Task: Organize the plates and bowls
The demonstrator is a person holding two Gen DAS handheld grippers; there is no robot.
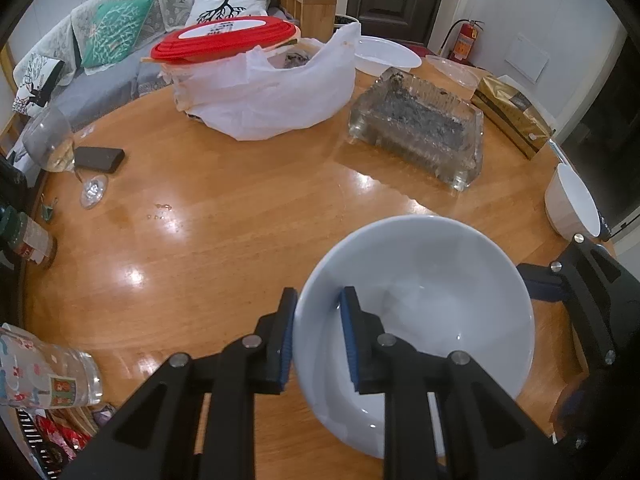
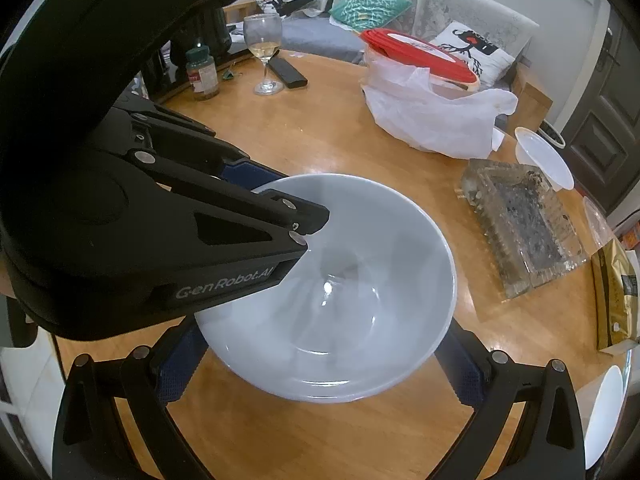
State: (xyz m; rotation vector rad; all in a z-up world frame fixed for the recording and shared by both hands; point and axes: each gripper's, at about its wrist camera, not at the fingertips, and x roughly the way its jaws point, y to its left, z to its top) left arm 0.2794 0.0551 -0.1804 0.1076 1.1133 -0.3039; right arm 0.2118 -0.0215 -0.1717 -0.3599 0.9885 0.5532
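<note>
Wooden round table (image 1: 248, 216) bears a large white bowl (image 1: 420, 304) near its front edge, left gripper (image 1: 318, 340) clamped on its near-left rim, right gripper (image 2: 320, 368) spread wide around it; small white bowl (image 1: 572, 200) far right seems unsorted

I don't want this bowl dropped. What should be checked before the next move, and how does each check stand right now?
1. Left gripper straddles the rim of the big white bowl: ok, one finger inside, one outside.
2. Left jaws clamped firmly on the rim: cannot tell.
3. Right gripper flanks the big white bowl: ok, a pad on each side. Contact: cannot tell.
4. Big white bowl empty: ok.
5. Small white bowl located: ok, near the edge of the table.
6. Glass ashtray away from the big white bowl: ok.
</note>
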